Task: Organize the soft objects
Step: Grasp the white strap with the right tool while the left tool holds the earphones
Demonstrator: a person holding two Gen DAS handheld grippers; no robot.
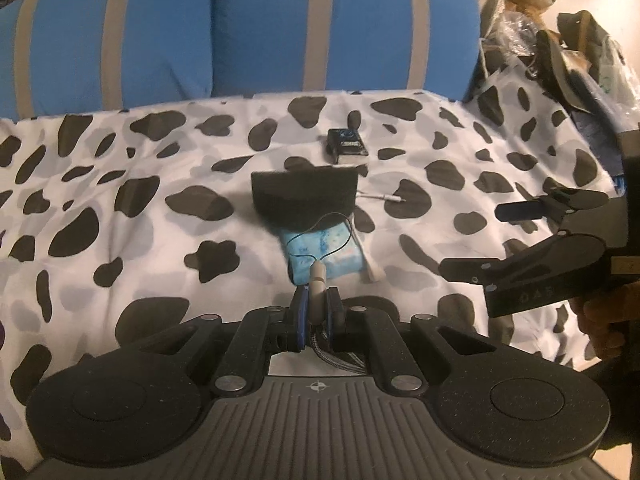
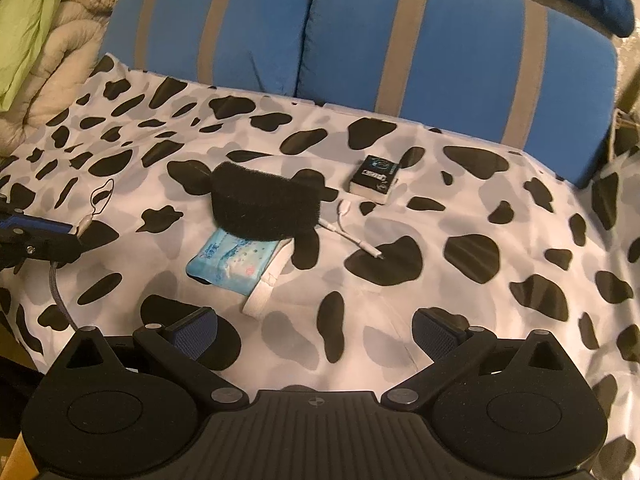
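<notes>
Left gripper (image 1: pixel 316 308) fingers clamp a small cord-tipped plug (image 1: pixel 318 280) | right gripper (image 2: pixel 314 332) fingers spread, empty | black sponge (image 2: pixel 266 208), blue tissue pack (image 2: pixel 232 260) unsorted on bed (image 2: pixel 480 320) | judged early.

Cow-print bedsheet (image 2: pixel 460 320): sponge (image 2: pixel 264 200), tissue pack (image 2: pixel 232 260)

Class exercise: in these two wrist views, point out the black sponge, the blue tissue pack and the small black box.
black sponge (image 2: pixel 266 208): right wrist view, middle of its top face.
blue tissue pack (image 2: pixel 234 262): right wrist view, centre of its printed wrapper.
small black box (image 1: pixel 346 145): left wrist view, its dark lid.
</notes>
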